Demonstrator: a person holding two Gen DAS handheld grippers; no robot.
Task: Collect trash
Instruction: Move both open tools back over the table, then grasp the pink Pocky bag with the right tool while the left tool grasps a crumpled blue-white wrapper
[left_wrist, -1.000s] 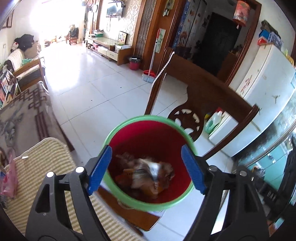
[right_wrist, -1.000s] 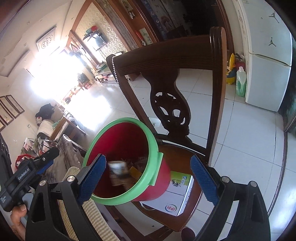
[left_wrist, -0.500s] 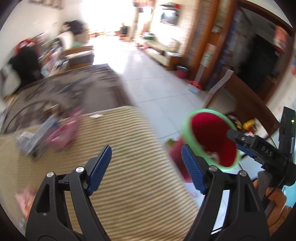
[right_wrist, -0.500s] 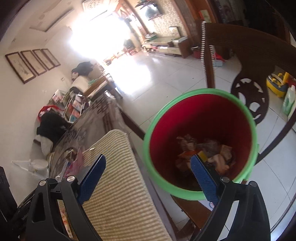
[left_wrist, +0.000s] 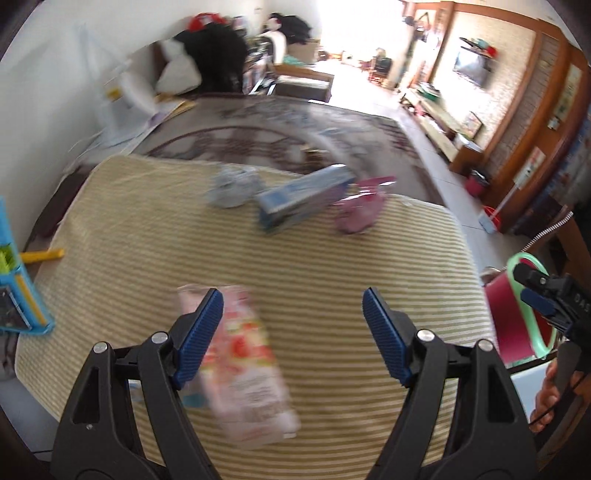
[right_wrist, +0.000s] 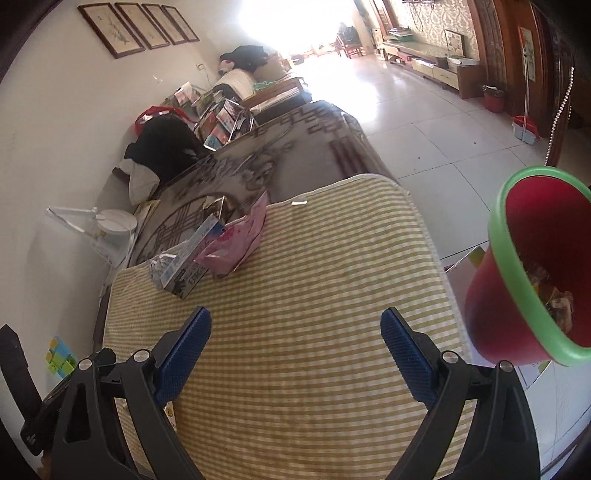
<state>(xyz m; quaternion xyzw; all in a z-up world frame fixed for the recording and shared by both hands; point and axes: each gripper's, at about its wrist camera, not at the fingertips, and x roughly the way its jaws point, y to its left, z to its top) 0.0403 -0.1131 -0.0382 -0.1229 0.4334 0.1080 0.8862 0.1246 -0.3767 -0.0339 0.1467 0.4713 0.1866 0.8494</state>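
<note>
My left gripper (left_wrist: 293, 314) is open and empty above the striped mat (left_wrist: 147, 236). A pink and white wrapper (left_wrist: 245, 369) lies on the mat just below its left finger. Farther back lie a crumpled grey bag (left_wrist: 231, 186), a blue box (left_wrist: 304, 199) and a pink bag (left_wrist: 360, 206). My right gripper (right_wrist: 295, 341) is open and empty over the mat (right_wrist: 332, 266). The red bin with a green rim (right_wrist: 528, 266) stands at the right, with trash inside. The blue box (right_wrist: 192, 258) and pink bag (right_wrist: 236, 243) lie at the mat's far left.
A blue toy rack (left_wrist: 16, 295) stands at the mat's left edge. The patterned table cover (right_wrist: 258, 162) stretches beyond the mat. A white desk lamp (right_wrist: 107, 225) stands by the wall. The bin (left_wrist: 517, 314) and my right gripper (left_wrist: 546, 299) show at the right.
Both grippers have swung left, away from the red bin and over the striped mat. The bin has slid to the right edge of both views. Trash on the mat has come into view.
</note>
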